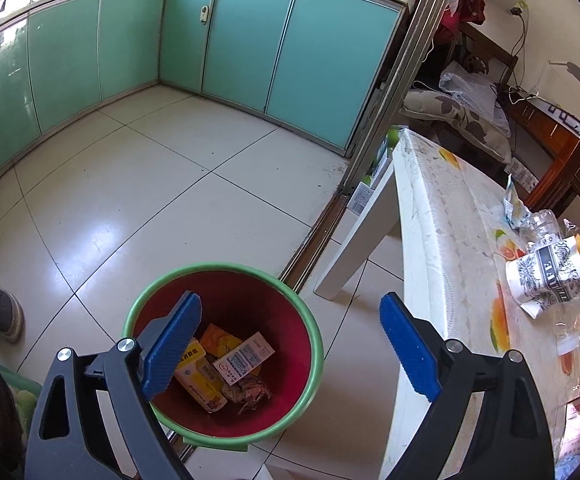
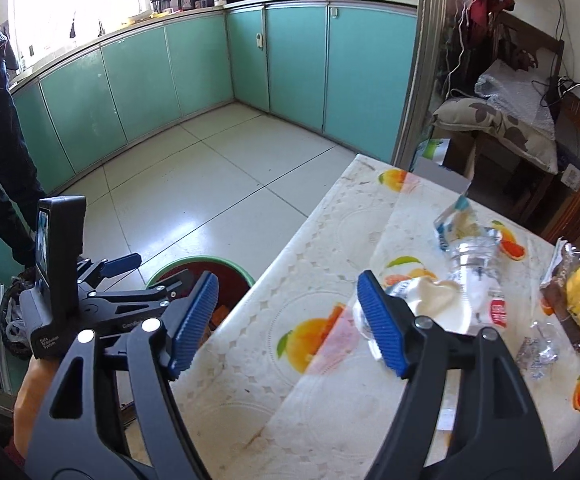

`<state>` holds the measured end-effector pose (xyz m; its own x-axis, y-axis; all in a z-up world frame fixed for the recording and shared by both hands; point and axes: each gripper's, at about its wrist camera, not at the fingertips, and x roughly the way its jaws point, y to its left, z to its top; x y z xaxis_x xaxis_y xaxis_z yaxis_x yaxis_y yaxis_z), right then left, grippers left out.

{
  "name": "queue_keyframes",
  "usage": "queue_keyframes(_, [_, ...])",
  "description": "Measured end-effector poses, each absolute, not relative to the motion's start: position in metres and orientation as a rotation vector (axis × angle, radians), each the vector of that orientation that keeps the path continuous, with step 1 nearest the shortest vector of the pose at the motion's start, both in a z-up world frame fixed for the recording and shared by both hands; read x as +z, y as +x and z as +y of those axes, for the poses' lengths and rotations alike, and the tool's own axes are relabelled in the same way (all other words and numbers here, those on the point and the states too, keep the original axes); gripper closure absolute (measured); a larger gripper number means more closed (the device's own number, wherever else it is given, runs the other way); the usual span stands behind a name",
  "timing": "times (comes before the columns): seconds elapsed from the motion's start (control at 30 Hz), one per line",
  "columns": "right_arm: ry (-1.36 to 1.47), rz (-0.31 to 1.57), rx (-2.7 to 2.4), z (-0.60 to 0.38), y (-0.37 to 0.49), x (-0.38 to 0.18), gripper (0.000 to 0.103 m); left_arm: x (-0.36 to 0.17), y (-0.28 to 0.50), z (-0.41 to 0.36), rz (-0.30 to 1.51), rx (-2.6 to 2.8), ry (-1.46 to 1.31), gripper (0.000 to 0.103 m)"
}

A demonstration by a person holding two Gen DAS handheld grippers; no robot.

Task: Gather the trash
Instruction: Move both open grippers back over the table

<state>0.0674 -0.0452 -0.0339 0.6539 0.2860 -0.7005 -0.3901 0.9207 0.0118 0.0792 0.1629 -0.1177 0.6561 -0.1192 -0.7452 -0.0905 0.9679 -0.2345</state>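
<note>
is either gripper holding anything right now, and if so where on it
Nothing is held. The left gripper stands open above the red bin, and the right gripper is open over the table, nothing between its pads.

This is a lived-in home kitchen opening onto another room. Turquoise cabinet doors [image 2: 298, 64] run under a counter [image 2: 210, 10] crowded with a cooker pot and packets (window light behind), over pale floor tiles [image 1: 138, 184]. A fruit-patterned cloth covers the desk [image 2: 330, 288]; past the sliding-door frame [image 1: 406, 60] lie a cushion [image 2: 498, 128] and hanging clothes.
</note>
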Motion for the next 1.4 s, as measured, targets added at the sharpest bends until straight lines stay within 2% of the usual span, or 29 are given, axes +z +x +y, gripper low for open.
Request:
queue_keyframes(0.6, [-0.026, 0.74, 0.19, -0.161, 0.043, -0.018, 0.028, -0.087, 0.066, 0.099, 0.811, -0.167, -0.223, 0.008])
queue_keyframes(1.4, [0.009, 0.748, 0.145, -0.196, 0.03, -0.025, 0.028, -0.068, 0.057, 0.071, 0.788, -0.199, -0.189, 0.007])
